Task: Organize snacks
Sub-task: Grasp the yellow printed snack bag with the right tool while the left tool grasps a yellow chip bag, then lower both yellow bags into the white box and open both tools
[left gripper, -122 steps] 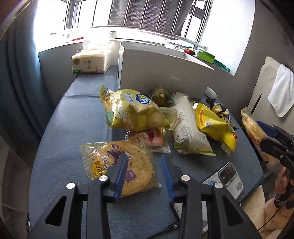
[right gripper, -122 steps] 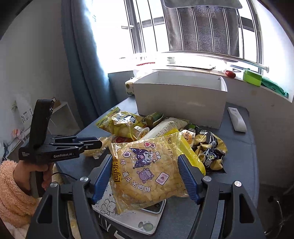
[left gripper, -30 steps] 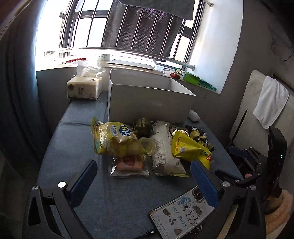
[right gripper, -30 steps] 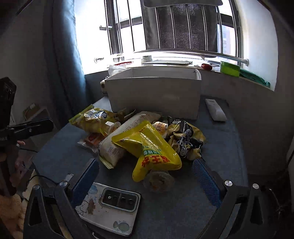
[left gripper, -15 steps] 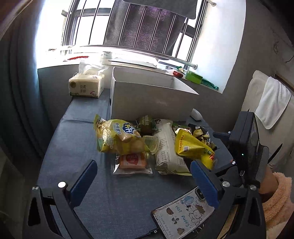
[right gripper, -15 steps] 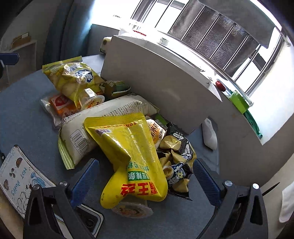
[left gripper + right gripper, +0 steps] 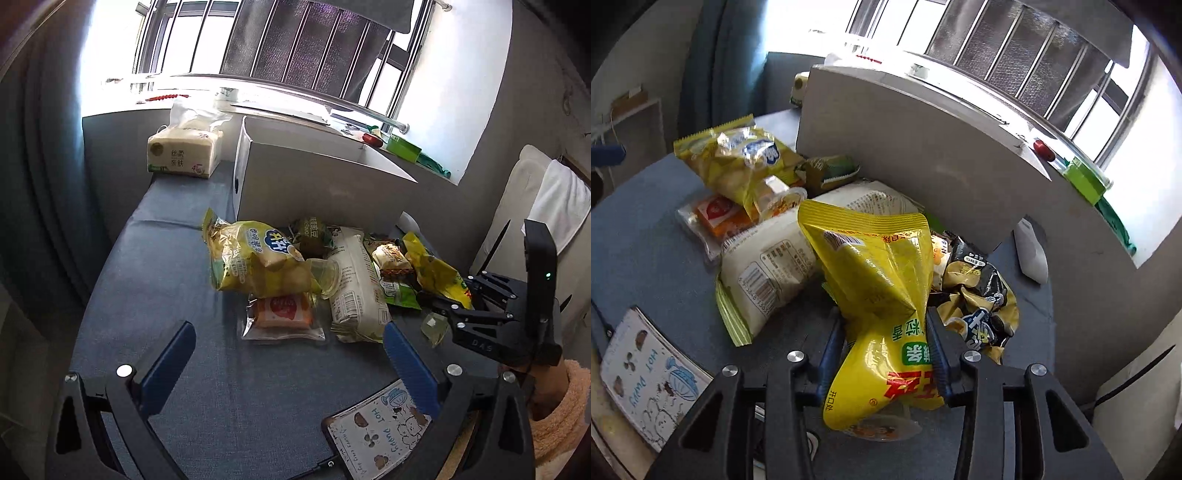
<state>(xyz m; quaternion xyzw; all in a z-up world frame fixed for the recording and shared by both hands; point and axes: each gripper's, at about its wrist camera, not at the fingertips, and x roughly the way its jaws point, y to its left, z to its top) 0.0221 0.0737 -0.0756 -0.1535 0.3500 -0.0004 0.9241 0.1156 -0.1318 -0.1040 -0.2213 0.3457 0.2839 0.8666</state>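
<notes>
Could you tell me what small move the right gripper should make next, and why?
Probably lift. The right gripper is shut on the yellow bag, which lies across other snacks, and the white box behind them is open at the top.

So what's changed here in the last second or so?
The right gripper moved in and closed on the yellow snack bag, which it wasn't holding before. The left gripper stayed open and empty; the other snacks and the white box haven't moved.
</notes>
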